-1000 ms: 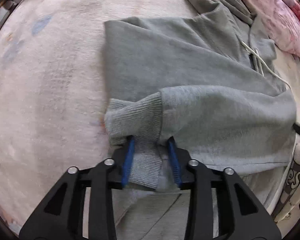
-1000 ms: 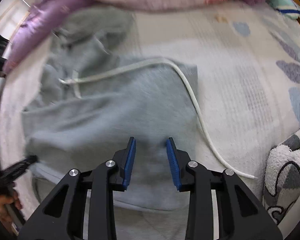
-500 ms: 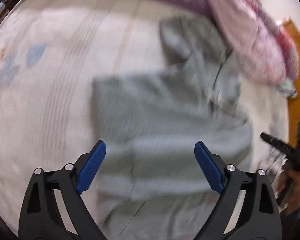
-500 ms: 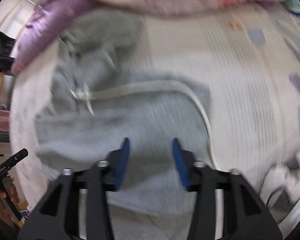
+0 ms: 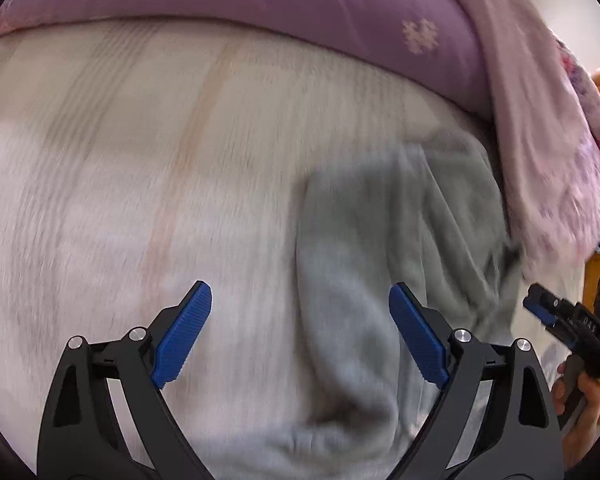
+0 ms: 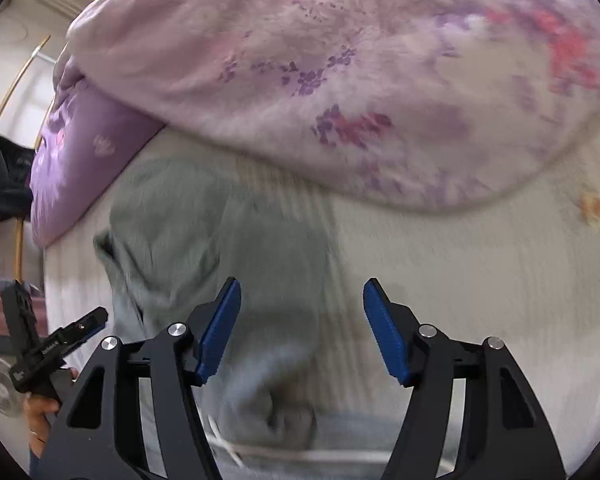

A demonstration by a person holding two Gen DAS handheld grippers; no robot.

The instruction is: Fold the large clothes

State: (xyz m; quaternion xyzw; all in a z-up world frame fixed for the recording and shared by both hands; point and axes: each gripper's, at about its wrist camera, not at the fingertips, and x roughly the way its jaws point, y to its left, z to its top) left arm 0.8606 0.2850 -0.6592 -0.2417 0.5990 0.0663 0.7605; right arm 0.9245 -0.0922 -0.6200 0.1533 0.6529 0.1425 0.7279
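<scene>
We hold both grippers wide apart, left gripper (image 5: 300,320) and right gripper (image 6: 302,320) gripping nothing, above the grey hoodie (image 5: 400,248) lying on the bed (image 5: 140,160) beside the pink quilt (image 6: 340,80).

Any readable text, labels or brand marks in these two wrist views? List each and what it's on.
"D A S": white letters on the right gripper body, seen from the left wrist view; probably part of a longer word.
White lettering on the left gripper body in the right wrist view: too blurred to read.
Nothing else carries text.
</scene>
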